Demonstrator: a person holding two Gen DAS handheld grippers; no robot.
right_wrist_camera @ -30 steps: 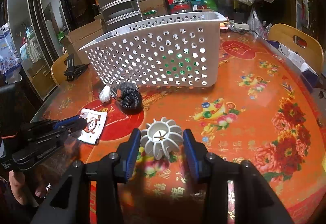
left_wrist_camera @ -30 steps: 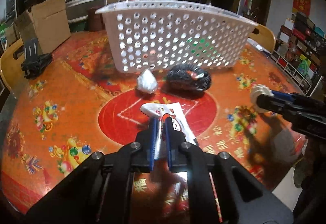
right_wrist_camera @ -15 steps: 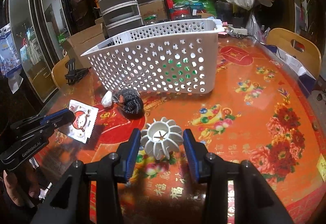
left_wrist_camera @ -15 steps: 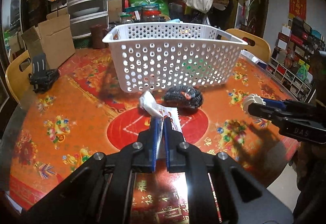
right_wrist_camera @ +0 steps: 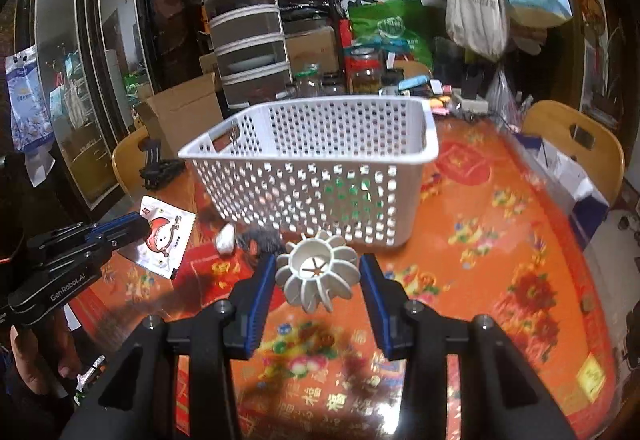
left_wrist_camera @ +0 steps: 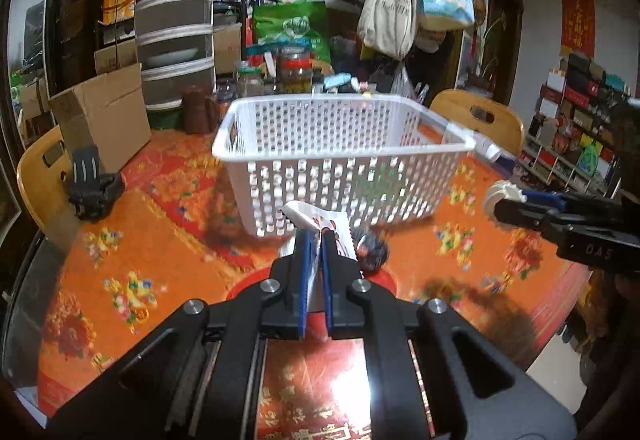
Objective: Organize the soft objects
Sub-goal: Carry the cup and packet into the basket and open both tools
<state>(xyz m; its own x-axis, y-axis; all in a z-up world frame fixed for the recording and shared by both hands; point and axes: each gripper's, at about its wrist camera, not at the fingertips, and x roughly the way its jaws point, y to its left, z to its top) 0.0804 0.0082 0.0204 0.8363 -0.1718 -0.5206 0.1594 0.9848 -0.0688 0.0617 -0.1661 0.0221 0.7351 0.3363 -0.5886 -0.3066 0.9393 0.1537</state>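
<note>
The left gripper [left_wrist_camera: 315,236] is clamped on a white packet [left_wrist_camera: 320,218], held off the table [left_wrist_camera: 140,240] in front of the basket [left_wrist_camera: 340,144]. The right gripper [right_wrist_camera: 318,268] grips a white ribbed ball [right_wrist_camera: 318,274], also in the air. The right view alone shows the packet's cartoon face [right_wrist_camera: 162,236] at 9 o'clock and a small white lump [right_wrist_camera: 225,238] beside a dark woolly thing [right_wrist_camera: 260,238]. The left view shows only that dark thing [left_wrist_camera: 372,250], at 3 o'clock of its fingertips.

left gripper [left_wrist_camera: 315,240] raised off table [left_wrist_camera: 132,240] with sachet [right_wrist_camera: 166,236], right gripper [right_wrist_camera: 318,272] lifted holding white flower toy [right_wrist_camera: 316,276]
</note>
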